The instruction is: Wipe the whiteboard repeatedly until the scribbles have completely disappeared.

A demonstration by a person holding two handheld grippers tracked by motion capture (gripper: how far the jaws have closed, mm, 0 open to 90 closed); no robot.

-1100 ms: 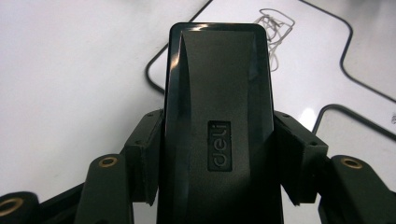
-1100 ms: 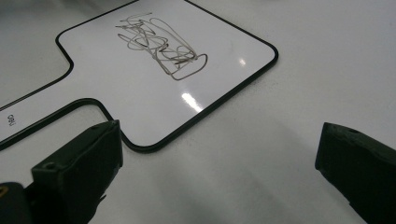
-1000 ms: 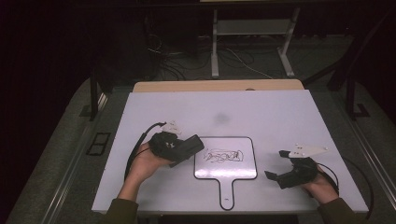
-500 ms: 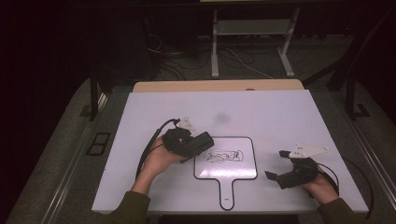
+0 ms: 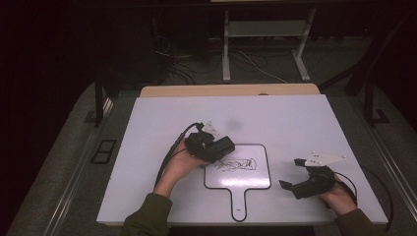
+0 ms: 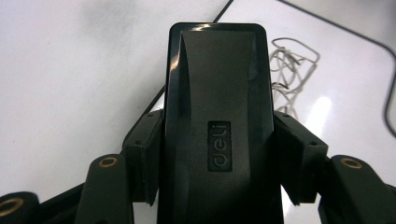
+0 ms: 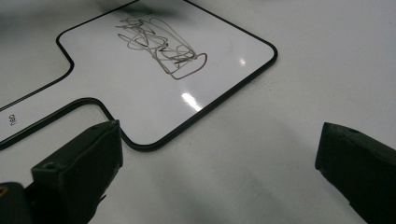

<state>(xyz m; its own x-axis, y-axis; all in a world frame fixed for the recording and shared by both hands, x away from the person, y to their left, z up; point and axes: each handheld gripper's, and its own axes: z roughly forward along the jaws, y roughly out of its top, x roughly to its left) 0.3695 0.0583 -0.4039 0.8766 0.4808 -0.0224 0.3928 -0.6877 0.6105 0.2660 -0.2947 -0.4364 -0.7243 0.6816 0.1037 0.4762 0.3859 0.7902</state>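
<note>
Two grippers are mine to run here, and from the high view I see the left gripper (image 5: 216, 147) at the upper left corner of the small whiteboard (image 5: 258, 179), which lies flat on the white table (image 5: 147, 128) with its handle toward me. The scribble (image 5: 236, 164) sits in the upper half of the board, just beside the black block my left jaws carry. My right gripper (image 5: 302, 183) rests on the table off the board's right edge, apart from it.

In the left gripper view my jaws are clamped on the eraser (image 6: 217, 126), a black block with a moulded brand mark, one jaw pressed to each long side. Its front end reaches over the board's dark rim, and the grey lines show just to its right.

In the right gripper view my jaws stand wide apart with nothing between them, low over the table beside the board's rounded corner; the scribble lies well ahead.

I judge the step to be wiping the marks. To do it well I want the eraser's face flat on the board, not tipped on an edge, and I want to sweep sideways across the whole scribble with steady pressure. The board looks light, so I may need the right gripper to pin its near edge against sliding.
</note>
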